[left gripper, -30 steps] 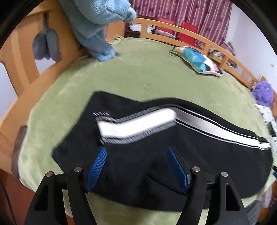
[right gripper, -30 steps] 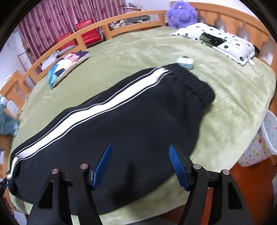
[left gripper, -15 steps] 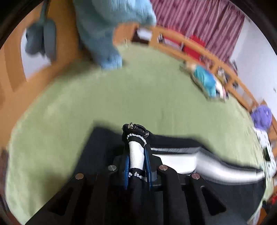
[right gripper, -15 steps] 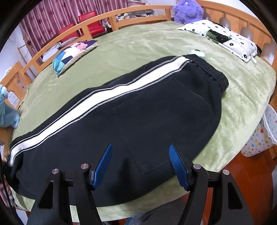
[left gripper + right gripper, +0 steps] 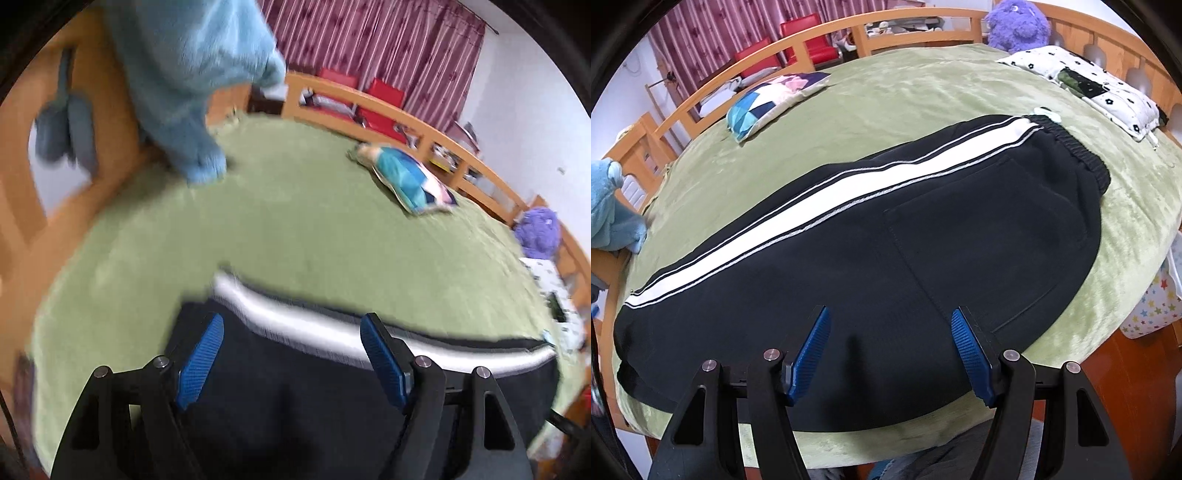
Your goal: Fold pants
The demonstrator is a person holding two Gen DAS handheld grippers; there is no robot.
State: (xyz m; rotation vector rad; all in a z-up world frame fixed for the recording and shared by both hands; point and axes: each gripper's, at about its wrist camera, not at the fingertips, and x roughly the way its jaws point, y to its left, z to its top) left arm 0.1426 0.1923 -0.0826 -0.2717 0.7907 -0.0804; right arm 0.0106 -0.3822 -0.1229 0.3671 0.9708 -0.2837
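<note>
Black pants (image 5: 849, 266) with a white side stripe (image 5: 827, 195) lie flat along the green bed, waistband (image 5: 1075, 155) at the right, cuffs at the left. In the left wrist view the cuff end (image 5: 295, 387) lies flat with the stripe (image 5: 295, 325) along its far edge. My left gripper (image 5: 291, 325) is open and empty just above the cuff end. My right gripper (image 5: 890, 321) is open and empty above the near edge of the pants, by the back pocket (image 5: 979, 258).
The green blanket (image 5: 905, 88) covers the bed inside a wooden rail (image 5: 820, 33). A blue plush (image 5: 192, 92), a patchwork cushion (image 5: 775, 99), a purple plush (image 5: 1015, 26) and a flowered pillow (image 5: 1082, 81) lie round the edges. A small pale object (image 5: 1047, 112) sits beside the waistband.
My left gripper was shut on the folded-over cuff half a second ago; it has opened, and the cuff end now lies flat. My right gripper stayed open, shifting slightly.
</note>
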